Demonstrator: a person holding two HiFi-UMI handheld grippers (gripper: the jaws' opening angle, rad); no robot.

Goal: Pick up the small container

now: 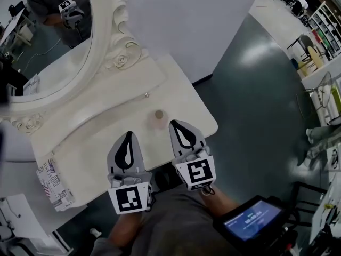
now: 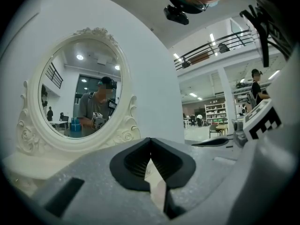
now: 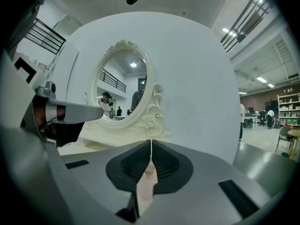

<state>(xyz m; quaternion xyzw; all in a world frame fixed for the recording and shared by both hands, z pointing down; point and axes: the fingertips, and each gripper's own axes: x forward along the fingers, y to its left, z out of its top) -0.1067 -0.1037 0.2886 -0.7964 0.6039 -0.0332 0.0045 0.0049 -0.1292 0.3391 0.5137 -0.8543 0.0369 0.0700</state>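
The small container, pale pink with a brown lid, stands upright on the white dressing table near its front right part. My right gripper hovers just right of it and a little nearer to me, jaws shut with nothing held. In the right gripper view the container shows as a pinkish shape through the slit below the closed tips of my right gripper. My left gripper hangs over the table to the container's left, also shut and empty; in its own view the left gripper points toward the mirror.
An oval mirror in an ornate white frame stands at the table's back left against a white wall. A small drawer knob sits behind the container. A printed bag hangs at the table's left front. Grey floor lies to the right.
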